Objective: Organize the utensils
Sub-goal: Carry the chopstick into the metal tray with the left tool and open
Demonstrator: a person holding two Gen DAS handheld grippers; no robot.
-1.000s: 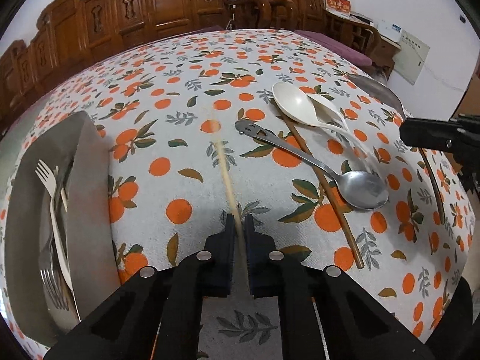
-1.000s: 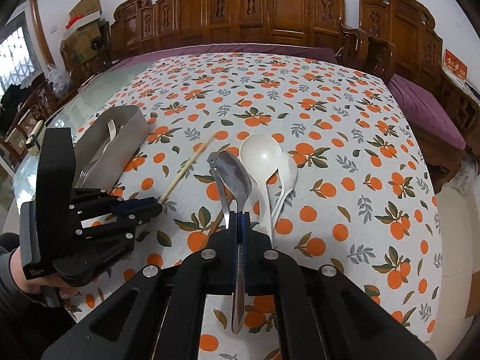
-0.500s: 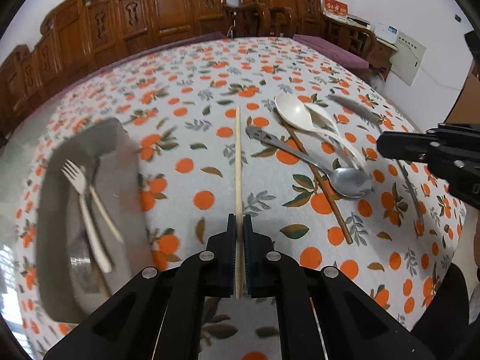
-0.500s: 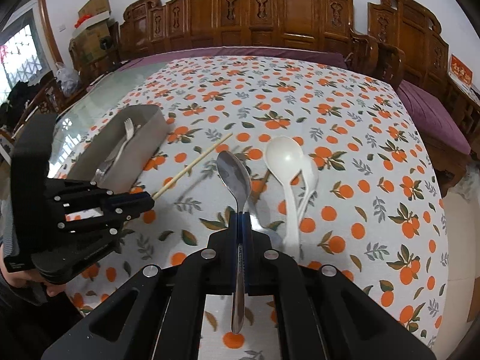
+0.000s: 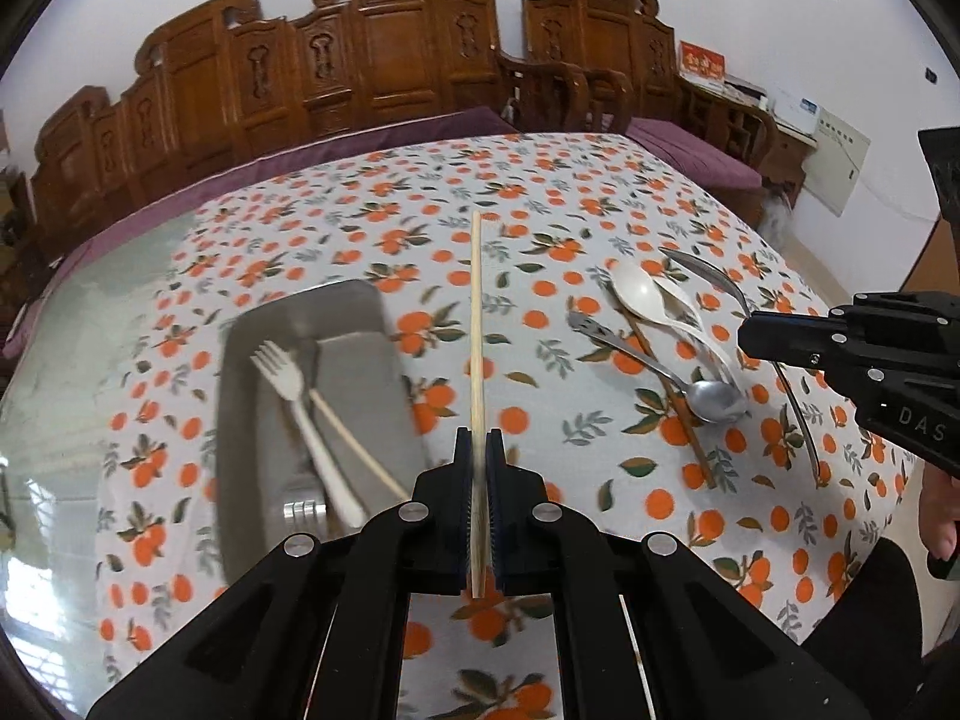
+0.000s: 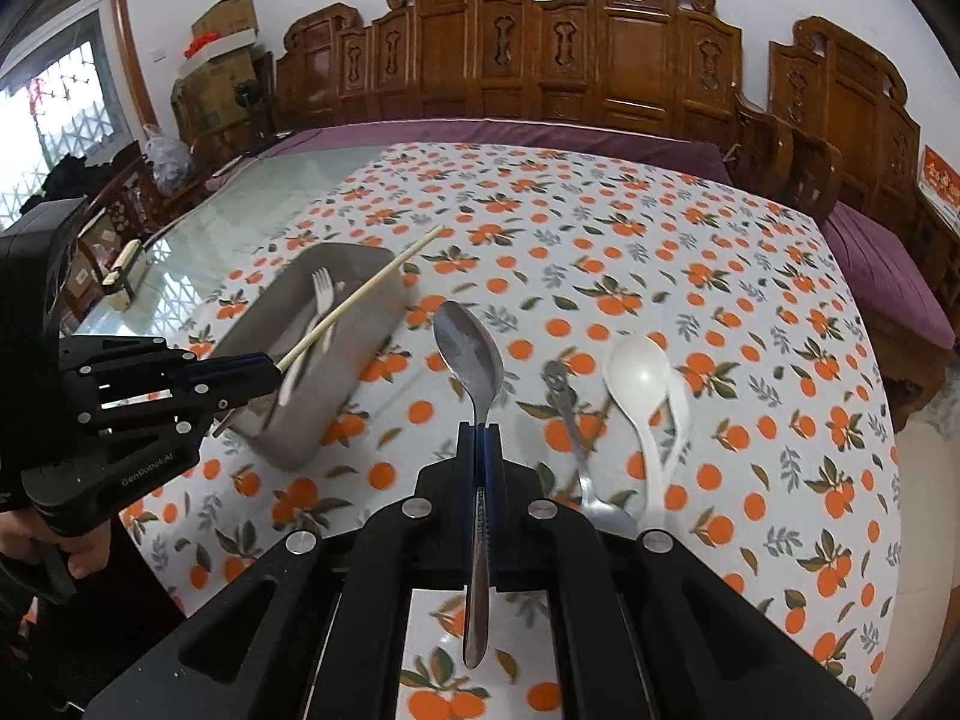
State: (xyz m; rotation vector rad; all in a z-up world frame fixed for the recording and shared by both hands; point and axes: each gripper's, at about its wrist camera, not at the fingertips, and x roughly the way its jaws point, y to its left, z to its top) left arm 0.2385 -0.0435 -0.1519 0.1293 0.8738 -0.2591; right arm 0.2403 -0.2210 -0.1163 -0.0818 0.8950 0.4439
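Observation:
My left gripper is shut on a pale wooden chopstick and holds it in the air, just right of the grey tray; in the right wrist view the chopstick slants over the tray. The tray holds a white fork, a chopstick and metal utensils. My right gripper is shut on a metal spoon, held above the cloth. On the cloth lie two white spoons, a metal spoon and a dark chopstick.
The table carries an orange-print cloth over a glass top. Carved wooden chairs with purple cushions line the far side. A small cream object lies on the glass at left.
My left gripper has lifted the pale chopstick and swung left toward the tray. My right gripper has raised the metal spoon and drifted left with it.

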